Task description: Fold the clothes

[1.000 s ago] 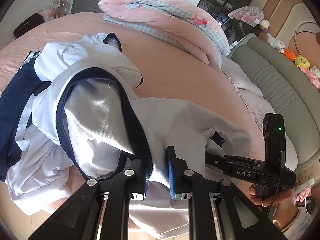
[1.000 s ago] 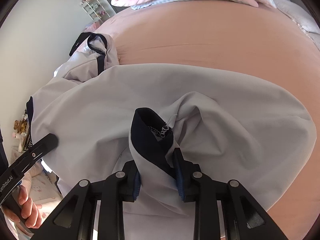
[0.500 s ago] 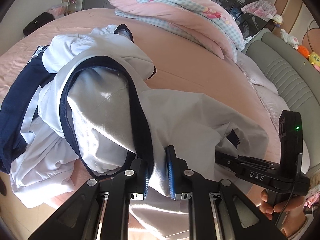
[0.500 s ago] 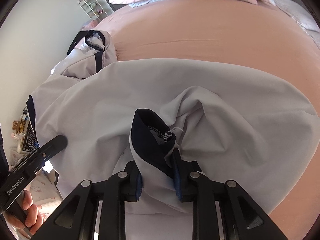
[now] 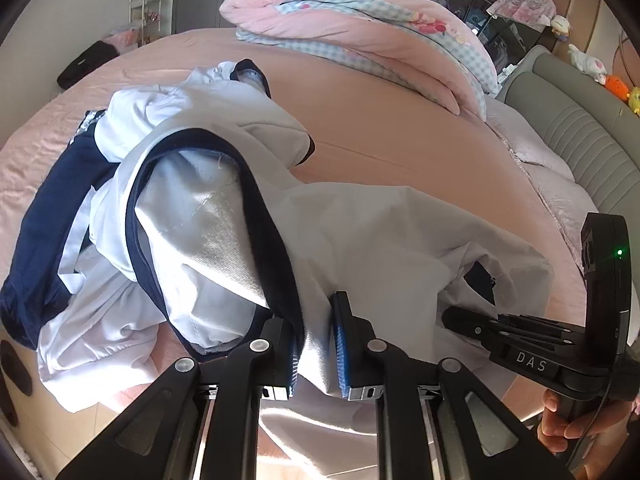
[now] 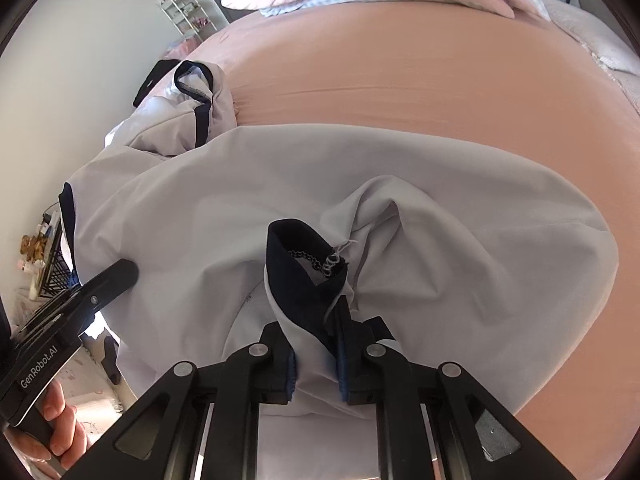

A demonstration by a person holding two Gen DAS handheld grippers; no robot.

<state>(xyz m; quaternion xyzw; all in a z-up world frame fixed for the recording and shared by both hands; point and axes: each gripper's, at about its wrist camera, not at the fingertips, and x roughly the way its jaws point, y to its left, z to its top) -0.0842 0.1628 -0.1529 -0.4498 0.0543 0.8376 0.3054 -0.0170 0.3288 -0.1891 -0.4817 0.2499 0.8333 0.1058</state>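
A white shirt (image 5: 380, 232) with navy trim lies rumpled on the pink bed (image 5: 400, 128). My left gripper (image 5: 316, 336) is shut on a fold of it, right beside the navy neckline band (image 5: 272, 240). In the right wrist view the shirt (image 6: 200, 220) spreads across the bed, and its navy-edged cuff (image 6: 296, 268) stands up between the fingers of my right gripper (image 6: 316, 344). Those jaws are closing, and the pads press on the cloth below the cuff. Each gripper shows in the other's view: the right (image 5: 520, 332), the left (image 6: 100, 288).
More clothes are heaped at the left: a navy garment (image 5: 48, 220) and white pieces (image 5: 132, 112). A folded pink quilt (image 5: 360, 12) lies at the far side of the bed. A grey padded headboard (image 5: 580, 128) with plush toys (image 5: 616, 84) runs along the right.
The right jaws have narrowed onto the cloth under the cuff. The left gripper has tilted up a little with its hold on the shirt unchanged.
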